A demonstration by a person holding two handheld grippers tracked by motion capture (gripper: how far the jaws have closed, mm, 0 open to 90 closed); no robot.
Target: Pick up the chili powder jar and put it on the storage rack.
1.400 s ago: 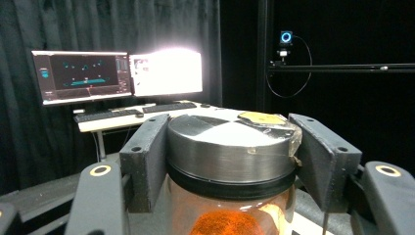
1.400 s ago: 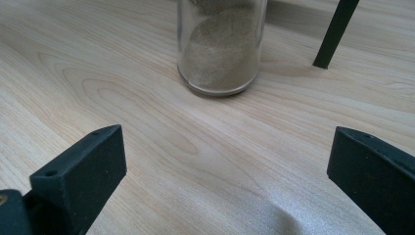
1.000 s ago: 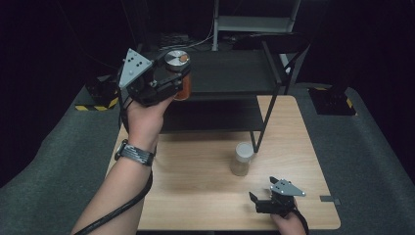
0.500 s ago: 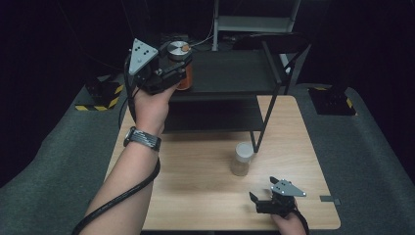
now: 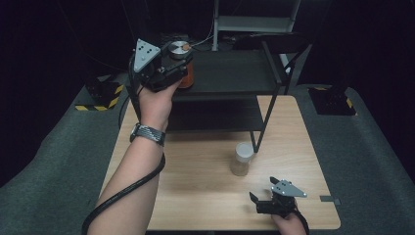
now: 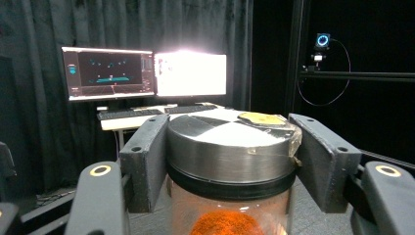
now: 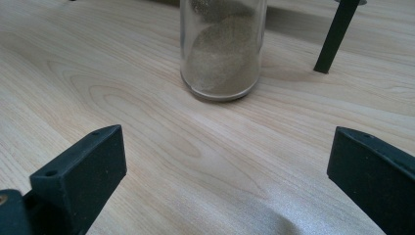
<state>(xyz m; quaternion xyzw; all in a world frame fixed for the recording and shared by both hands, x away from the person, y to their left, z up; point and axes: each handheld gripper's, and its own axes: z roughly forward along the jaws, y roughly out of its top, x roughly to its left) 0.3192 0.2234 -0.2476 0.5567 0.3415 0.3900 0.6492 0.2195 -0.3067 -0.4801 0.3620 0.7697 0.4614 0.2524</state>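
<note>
A glass jar of orange powder with a silver metal lid is clamped just under the lid by my left gripper, which is shut on it. The jar is at the left end of the black rack's top shelf; I cannot tell whether it rests on the shelf. In the left gripper view both black jaws of that gripper press the jar's sides. My right gripper lies open on the wooden table near the front edge. It faces a small jar of beige powder standing a short way ahead.
The two-tier black rack stands at the back of the table, and its front right leg comes down just right of the beige jar. Grey padding borders the table on both sides. Monitors glow beyond the rack.
My left hand has carried the orange-powder jar farther from the person and slightly right, to the top shelf's left end. The right gripper and the beige jar have stayed put.
</note>
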